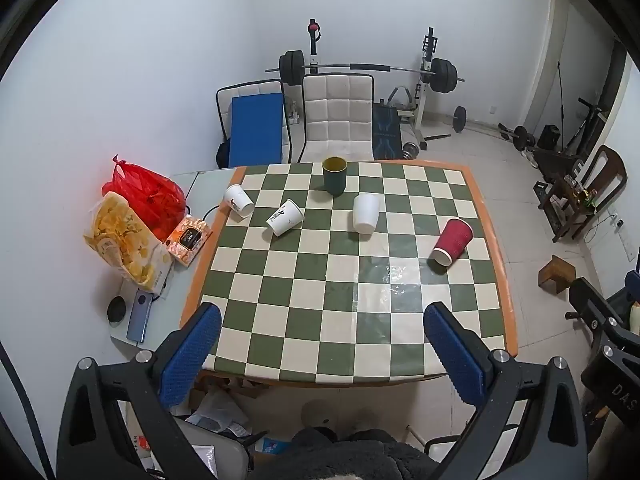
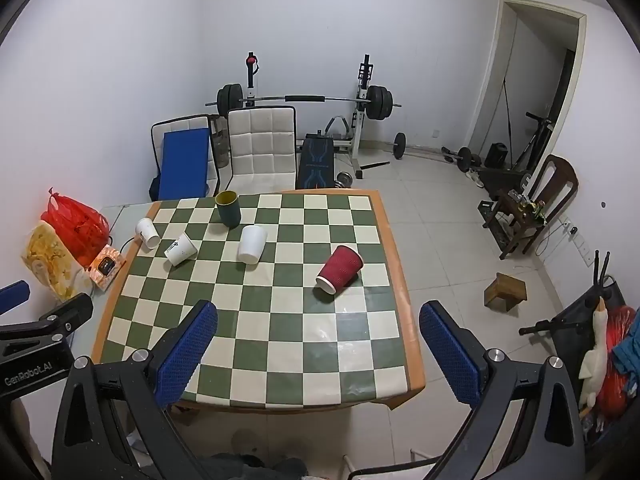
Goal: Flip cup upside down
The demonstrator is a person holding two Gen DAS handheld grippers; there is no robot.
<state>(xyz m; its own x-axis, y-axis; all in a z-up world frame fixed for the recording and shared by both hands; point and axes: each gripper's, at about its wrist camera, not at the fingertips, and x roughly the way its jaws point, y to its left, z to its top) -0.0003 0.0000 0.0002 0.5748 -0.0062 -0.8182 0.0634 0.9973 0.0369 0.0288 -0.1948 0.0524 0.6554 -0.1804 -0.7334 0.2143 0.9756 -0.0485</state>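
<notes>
Standing mouth-up at the far edge of the green-and-cream checkered surface (image 1: 304,304), the dark green ceramic cup (image 1: 334,176) has a vertical long axis. Both the left hand-held gripper (image 1: 322,328) and the right hand-held gripper (image 2: 318,326) gape wide, empty, well short of it. Left faces it straighter; only the right view shows the left tool's body.

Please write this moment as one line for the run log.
phase: before reach | left gripper: open, empty | right gripper: open, empty | dark green ceramic cup: upright | red ribbed paper cup: on side | checkered table
</notes>
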